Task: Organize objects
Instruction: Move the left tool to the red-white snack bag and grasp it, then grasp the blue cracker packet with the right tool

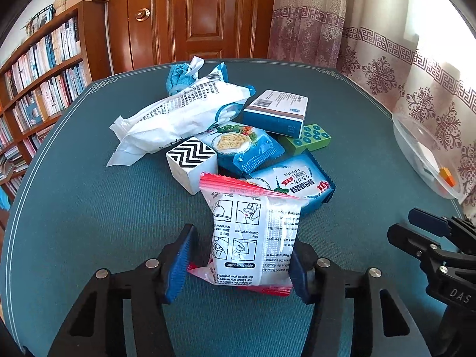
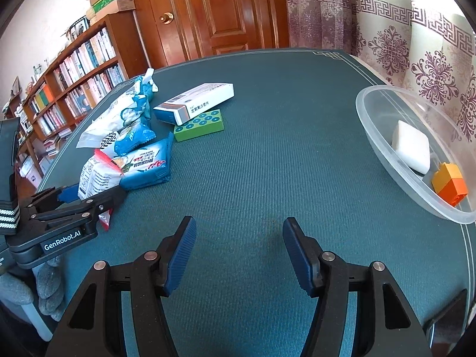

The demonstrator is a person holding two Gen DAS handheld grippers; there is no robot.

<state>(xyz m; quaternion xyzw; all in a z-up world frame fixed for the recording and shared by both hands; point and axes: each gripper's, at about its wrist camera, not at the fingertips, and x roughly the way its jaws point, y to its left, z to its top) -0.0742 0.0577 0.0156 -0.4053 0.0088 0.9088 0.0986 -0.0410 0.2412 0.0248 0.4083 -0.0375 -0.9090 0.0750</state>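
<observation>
Left gripper [image 1: 239,263] clamps a crinkly plastic packet [image 1: 253,238]; right gripper [image 2: 239,255] gapes apart over bare woven mat [image 2: 267,148] near a clear tub [image 2: 383,148].

Teal-covered table [image 2: 267,154]: a heap of snack packets [image 2: 128,148] sits far left, a green block [image 2: 199,125] just beside it, clear tub [image 2: 386,148] at right.

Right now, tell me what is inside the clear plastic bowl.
The clear bowl holds a white block and an orange-and-yellow toy brick. Its near end runs out of the picture, so anything there stays unseen.
</observation>
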